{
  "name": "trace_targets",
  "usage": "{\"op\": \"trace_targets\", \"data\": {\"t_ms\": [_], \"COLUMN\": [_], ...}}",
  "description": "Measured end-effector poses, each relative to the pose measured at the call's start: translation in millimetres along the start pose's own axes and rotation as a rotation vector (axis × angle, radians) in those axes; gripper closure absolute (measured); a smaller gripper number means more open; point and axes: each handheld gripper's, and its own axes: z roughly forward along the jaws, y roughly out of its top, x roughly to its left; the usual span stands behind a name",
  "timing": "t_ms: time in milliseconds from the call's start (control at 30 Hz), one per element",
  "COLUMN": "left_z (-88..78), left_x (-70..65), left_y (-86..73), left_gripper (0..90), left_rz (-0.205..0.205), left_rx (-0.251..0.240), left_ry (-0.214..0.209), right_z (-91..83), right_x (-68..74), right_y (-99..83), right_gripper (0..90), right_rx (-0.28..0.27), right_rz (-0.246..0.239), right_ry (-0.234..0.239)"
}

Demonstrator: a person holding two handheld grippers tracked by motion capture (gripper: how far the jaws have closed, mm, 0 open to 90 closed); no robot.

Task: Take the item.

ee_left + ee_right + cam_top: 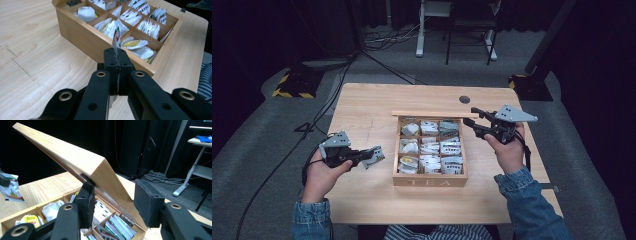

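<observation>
The left gripper (368,159), at lower left of the high view, is clamped on a tea bag (116,37) held just left of the wooden tea box (430,180); the right gripper (113,203) stands open at the box's upper right corner, its jaws straddling the raised lid's (75,157) edge, one jaw touching the lid.

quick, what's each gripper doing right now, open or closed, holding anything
Left gripper: closed on a tea bag packet.
Right gripper: open, jaws either side of the tea box lid.
</observation>
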Motion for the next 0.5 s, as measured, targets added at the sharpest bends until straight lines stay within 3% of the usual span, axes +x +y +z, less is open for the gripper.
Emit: {"op": "trace_targets", "data": {"t_ms": [367,500], "left_z": [13.0,23.2], "left_x": [18.5,26.2], "left_y": [-18.2,-25.5], "left_gripper": [89.2,89.2], "left_rz": [-0.063,-0.097], "left_rx": [0.036,0.033], "left_ry": [-0.008,-0.055], "right_z": [-0.4,0.1], "right_x": [0.5,0.9], "right_y": [-0.4,-1.0], "right_gripper": [52.6,52.6], "right_rx": [0.003,0.002], "right_rz": [0.003,0.002], "right_ry": [0.002,0.003]}}
